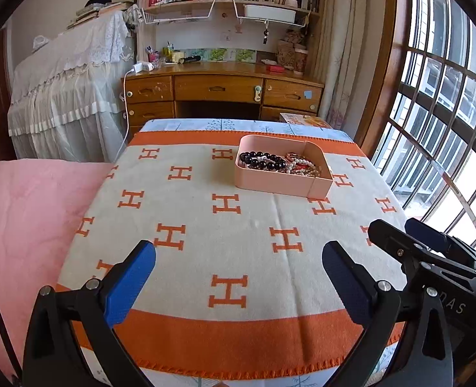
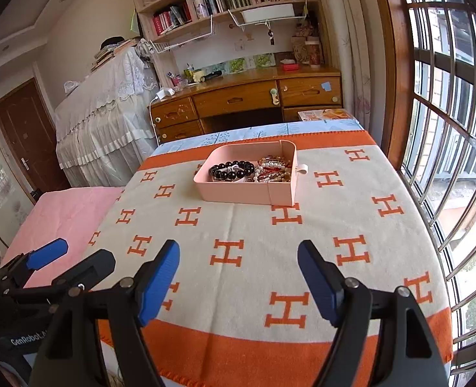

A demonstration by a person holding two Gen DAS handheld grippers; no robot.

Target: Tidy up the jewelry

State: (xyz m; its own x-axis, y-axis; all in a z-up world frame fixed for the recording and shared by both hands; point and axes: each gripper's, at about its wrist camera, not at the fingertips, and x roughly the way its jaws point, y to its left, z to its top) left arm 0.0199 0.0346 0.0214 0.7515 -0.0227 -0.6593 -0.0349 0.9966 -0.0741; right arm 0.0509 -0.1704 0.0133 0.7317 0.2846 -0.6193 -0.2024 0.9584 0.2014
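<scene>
A pink tray (image 1: 270, 182) stands on the far part of the H-patterned blanket (image 1: 205, 225); it also shows in the right wrist view (image 2: 234, 195). It holds a black bead bracelet (image 1: 263, 160) (image 2: 231, 169) on its left and a heap of pearl and red bracelets (image 1: 302, 165) (image 2: 275, 171) on its right. My left gripper (image 1: 238, 264) is open and empty, near the blanket's front edge. My right gripper (image 2: 238, 267) is open and empty too, beside the left one. The tray is well ahead of both.
A pink towel (image 1: 21, 225) covers the surface to the left. A wooden desk (image 1: 225, 87) with shelves stands beyond the table. A barred window (image 1: 441, 113) runs along the right side. The right gripper shows in the left wrist view (image 1: 425, 248).
</scene>
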